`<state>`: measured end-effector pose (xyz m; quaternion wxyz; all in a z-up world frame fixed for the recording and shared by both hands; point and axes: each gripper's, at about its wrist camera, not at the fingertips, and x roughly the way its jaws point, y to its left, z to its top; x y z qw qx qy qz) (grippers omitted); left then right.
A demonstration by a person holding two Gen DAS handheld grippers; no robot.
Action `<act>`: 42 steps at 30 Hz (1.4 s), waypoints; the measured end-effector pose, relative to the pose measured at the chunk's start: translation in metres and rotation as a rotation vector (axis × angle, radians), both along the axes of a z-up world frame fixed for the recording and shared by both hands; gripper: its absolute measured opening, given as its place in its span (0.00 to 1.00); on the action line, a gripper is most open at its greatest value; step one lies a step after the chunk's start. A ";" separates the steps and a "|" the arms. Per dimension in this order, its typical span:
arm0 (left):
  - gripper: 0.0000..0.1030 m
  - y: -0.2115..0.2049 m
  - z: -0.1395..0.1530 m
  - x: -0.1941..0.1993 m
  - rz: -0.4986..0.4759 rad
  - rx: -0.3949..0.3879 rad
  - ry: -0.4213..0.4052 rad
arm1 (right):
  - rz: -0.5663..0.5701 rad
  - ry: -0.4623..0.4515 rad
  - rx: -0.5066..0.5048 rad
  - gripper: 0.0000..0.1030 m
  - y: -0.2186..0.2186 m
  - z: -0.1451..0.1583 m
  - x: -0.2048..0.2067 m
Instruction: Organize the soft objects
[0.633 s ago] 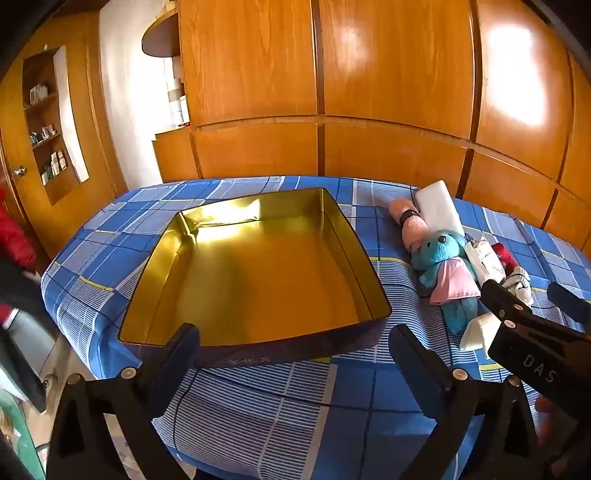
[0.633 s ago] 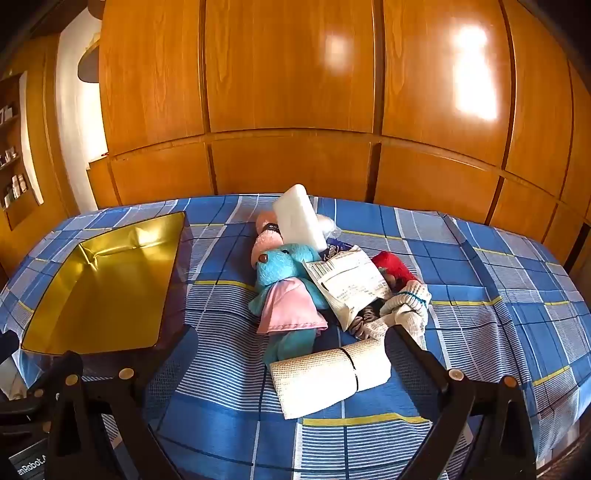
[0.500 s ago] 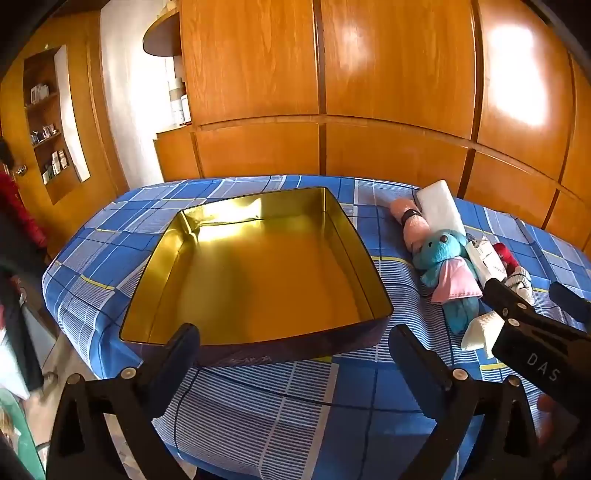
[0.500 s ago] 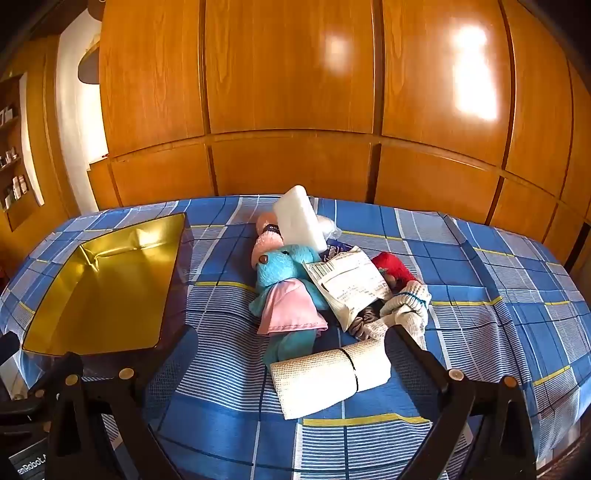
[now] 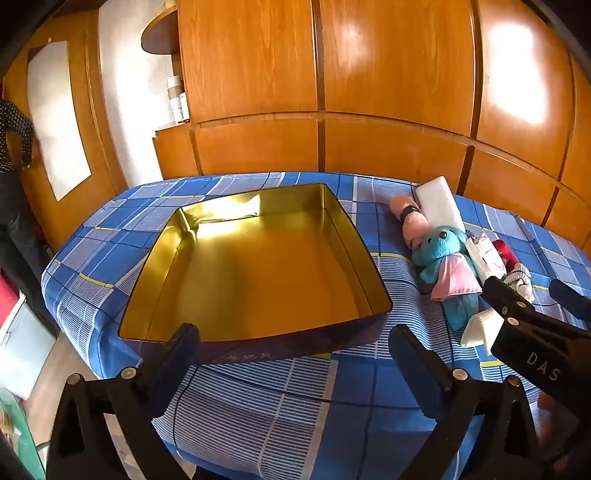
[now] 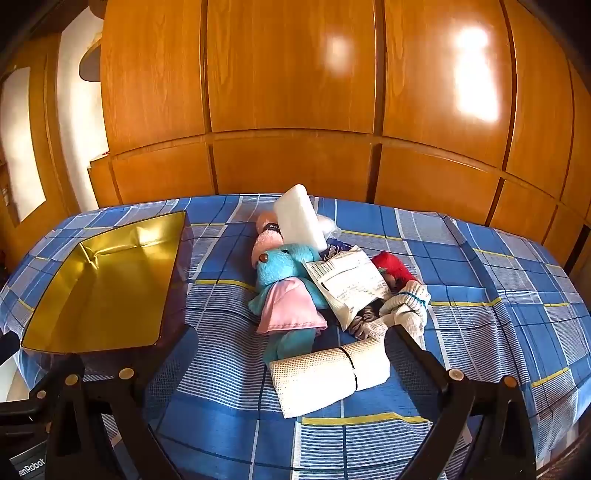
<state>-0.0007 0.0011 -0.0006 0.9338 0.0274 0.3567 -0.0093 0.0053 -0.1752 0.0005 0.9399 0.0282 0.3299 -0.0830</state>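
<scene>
Wooden wardrobe panels (image 6: 295,92) fill the background far ahead of the fingers, glossy orange-brown with bright light patches on the right. The bench wears a blue plaid cloth (image 5: 280,410) with white and yellow stripes, spreading under and ahead of the fingers. Far ahead to the left stand a white wall strip (image 5: 133,110), a curved wooden shelf (image 5: 160,33) and a white door panel (image 5: 55,118).

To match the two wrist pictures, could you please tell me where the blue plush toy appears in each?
Left wrist: blue plush toy lies far right, right of the gold tin.
Right wrist: blue plush toy lies centre, right of the tin.
Shared landmark: the white foam block above its head.
</scene>
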 end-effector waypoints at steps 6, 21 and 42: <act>0.99 -0.001 -0.001 0.000 0.000 0.002 0.004 | 0.003 -0.010 -0.002 1.00 -0.001 0.002 -0.003; 0.99 -0.005 -0.002 -0.001 -0.023 0.003 0.008 | -0.001 -0.008 -0.002 1.00 -0.002 0.001 -0.004; 1.00 0.000 0.004 0.003 -0.008 -0.021 0.012 | 0.008 -0.004 -0.009 1.00 -0.008 0.005 0.000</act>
